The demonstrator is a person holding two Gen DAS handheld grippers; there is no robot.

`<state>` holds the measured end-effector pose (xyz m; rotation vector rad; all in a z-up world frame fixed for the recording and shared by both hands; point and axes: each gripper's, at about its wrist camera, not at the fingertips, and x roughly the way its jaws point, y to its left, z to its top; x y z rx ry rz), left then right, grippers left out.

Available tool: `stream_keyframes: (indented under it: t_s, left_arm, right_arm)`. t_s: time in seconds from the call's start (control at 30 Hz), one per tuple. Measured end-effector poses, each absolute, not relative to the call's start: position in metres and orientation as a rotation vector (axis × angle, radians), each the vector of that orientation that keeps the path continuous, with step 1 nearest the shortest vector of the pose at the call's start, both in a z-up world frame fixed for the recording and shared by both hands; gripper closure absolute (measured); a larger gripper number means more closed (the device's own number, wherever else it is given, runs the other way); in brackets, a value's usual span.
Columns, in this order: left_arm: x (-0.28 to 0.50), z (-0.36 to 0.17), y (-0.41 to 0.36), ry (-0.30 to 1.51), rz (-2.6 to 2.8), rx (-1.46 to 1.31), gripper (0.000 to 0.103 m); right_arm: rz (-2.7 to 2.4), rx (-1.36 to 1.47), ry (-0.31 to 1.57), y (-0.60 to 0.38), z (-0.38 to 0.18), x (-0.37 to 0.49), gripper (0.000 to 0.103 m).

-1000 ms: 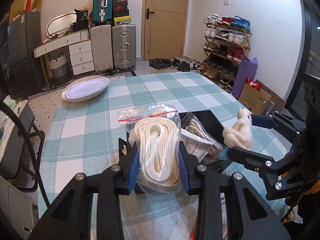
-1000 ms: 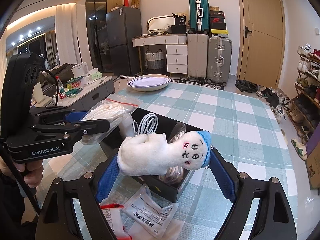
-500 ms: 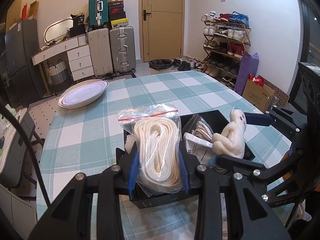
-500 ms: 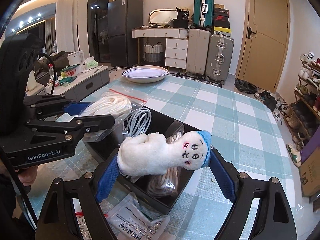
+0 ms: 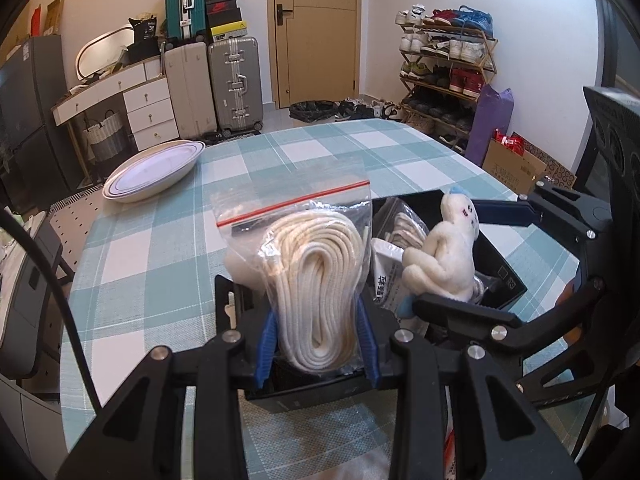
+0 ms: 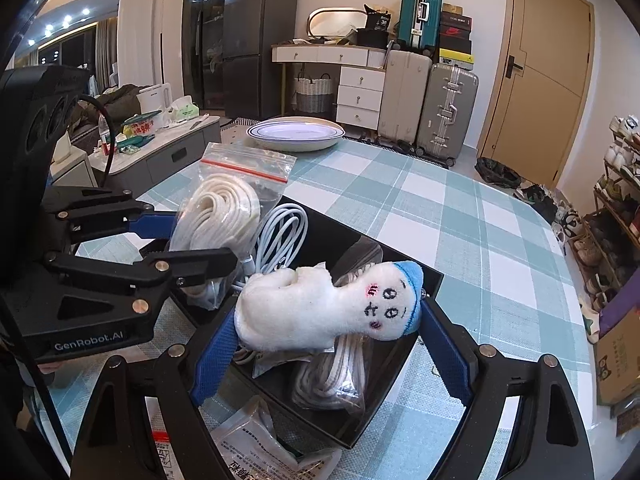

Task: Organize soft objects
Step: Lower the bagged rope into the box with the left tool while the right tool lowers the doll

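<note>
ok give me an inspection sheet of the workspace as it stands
surface: table under a teal checked cloth
job's things: bag of white rope and plush toy, both over the black box; bagged cords inside it
clutter: white dish; printed packets at the near edge
grippers: left gripper shut on the rope bag; right gripper shut on the plush toy
cables: white charging cable coiled in the box
surroundings: suitcases, shoe rack, door
</note>
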<state>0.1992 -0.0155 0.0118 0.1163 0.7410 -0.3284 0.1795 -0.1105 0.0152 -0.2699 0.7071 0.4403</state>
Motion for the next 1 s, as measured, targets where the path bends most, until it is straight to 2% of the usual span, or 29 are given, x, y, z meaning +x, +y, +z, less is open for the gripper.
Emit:
stream_keyframes:
  t_s: [0.83,0.93,1.0]
  left_arm:
    - [0.181,0.011,-0.021,0.807,-0.341,0.127,0.067]
    - [0.178,0.012,-0.019,0.802,-0.335,0.127,0.064]
    - [0.176,0.014,-0.018,0.794,-0.334,0.128,0.055]
  right_arm:
    - [0.503,-0.305,0.715,-0.113,0.012,0.180,0.015]
    - [0.527,-0.298,0.709,-0.113,0.014,0.177,0.011]
    - [0.526,-0.298,0.690,-0.113,0.016,0.173,0.004]
